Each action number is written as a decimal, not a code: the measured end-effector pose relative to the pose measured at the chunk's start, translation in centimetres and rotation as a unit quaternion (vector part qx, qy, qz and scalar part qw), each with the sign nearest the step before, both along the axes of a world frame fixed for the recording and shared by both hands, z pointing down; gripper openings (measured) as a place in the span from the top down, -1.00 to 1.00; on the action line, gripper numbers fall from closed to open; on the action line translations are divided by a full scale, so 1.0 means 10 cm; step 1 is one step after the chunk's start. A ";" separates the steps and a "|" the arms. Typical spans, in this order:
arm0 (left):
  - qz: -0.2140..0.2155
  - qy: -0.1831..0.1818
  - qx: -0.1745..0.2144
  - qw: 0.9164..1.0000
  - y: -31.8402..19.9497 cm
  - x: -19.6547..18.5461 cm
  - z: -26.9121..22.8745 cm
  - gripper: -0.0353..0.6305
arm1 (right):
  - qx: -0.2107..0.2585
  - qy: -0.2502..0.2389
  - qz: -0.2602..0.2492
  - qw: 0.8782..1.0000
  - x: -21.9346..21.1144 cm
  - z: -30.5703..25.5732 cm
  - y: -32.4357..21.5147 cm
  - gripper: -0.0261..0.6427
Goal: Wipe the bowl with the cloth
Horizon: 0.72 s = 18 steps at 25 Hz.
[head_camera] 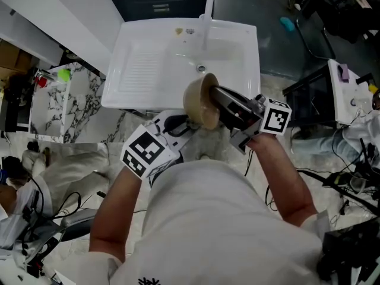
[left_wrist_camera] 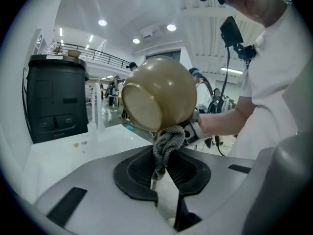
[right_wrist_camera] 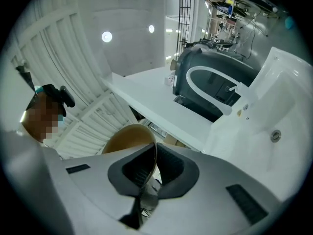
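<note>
Bowl on its side, over the near edge of the sink.
Your right gripper pinches its rim, jaws nearly together; your left gripper clamps the cloth against its outside.

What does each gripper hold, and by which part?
Left gripper pinches the cloth by one end; right gripper clamps the bowl by its rim.

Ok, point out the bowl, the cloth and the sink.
bowl (left_wrist_camera: 168,84), left gripper view, on its rounded outer wall.
cloth (left_wrist_camera: 168,142), left gripper view, on the bunched part under the bowl.
sink (head_camera: 142,70), head view, on its bare ribbed drainboard.
</note>
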<state>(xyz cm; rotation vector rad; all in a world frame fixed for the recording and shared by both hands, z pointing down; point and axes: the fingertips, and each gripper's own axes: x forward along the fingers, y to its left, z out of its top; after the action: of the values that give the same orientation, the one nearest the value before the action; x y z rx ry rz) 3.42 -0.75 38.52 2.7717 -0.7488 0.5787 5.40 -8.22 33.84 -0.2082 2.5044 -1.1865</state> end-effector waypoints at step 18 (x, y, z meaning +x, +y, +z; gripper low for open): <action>-0.045 0.081 -0.010 0.996 -0.46 -0.25 -0.25 0.72 | 0.050 0.000 -0.103 0.993 -0.12 -0.04 0.29 0.85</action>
<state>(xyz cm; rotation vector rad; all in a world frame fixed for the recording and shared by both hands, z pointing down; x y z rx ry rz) 0.91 -5.31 36.06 2.7095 -0.8214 0.3368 4.17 -5.35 33.47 0.0789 2.6279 -1.1304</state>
